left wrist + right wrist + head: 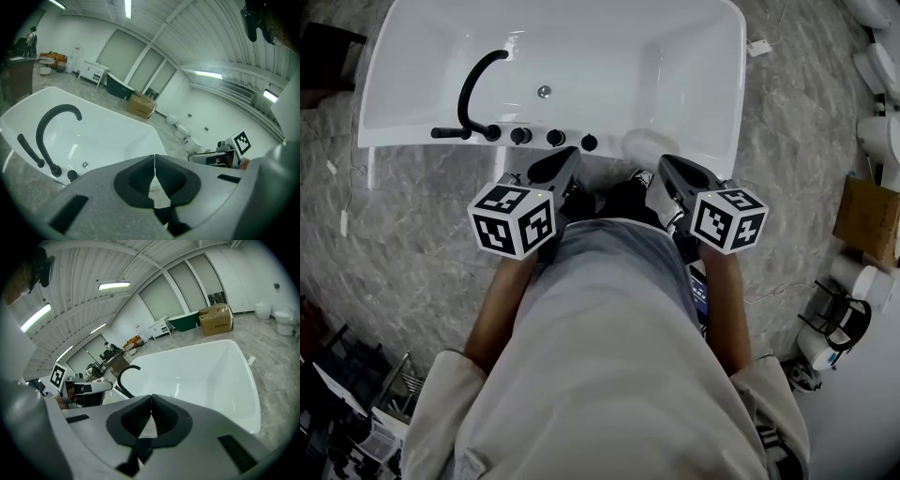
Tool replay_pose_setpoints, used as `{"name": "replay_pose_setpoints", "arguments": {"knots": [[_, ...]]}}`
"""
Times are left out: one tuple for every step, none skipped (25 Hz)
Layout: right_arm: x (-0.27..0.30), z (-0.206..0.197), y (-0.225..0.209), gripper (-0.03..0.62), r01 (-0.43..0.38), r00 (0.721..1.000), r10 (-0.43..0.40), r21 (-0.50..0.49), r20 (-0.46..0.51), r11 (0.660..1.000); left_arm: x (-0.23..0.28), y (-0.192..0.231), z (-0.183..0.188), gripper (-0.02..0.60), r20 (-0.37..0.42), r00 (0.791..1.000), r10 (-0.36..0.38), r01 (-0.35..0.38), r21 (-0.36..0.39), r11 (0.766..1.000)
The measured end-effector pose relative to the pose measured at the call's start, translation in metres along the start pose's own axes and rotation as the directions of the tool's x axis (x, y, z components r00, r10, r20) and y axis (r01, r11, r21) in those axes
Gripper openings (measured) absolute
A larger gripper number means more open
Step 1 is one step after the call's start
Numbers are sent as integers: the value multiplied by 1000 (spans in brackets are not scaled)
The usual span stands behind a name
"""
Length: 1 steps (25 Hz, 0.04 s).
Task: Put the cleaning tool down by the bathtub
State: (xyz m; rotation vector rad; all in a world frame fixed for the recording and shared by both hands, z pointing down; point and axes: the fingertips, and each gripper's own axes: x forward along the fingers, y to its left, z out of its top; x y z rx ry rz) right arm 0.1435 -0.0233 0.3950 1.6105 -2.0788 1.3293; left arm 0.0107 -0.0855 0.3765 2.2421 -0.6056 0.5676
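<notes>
Left gripper (154, 165), right gripper (151, 409): on both, you have the jaws pressed together with nothing between them. You hold them side by side at your waist, tips toward the near rim of the glossy white bathtub (712, 66), near its curved black faucet (472, 86). No view shows the cleaning tool.

White bathtub (609, 52) up top on a grey marbled floor (412, 225); black curved faucet (473, 89) sits on its near rim; left gripper (565, 161) and right gripper (672, 167) side by side, close to that rim; cardboard box (867, 220) off right.
</notes>
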Motion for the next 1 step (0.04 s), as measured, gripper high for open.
{"name": "replay_pose_setpoints", "arguments": {"knots": [[1,-1,1,11,-2,1000,2,7,-2,1000,0,0,-1,9,-5,1000,-2,2,0,1000]]}}
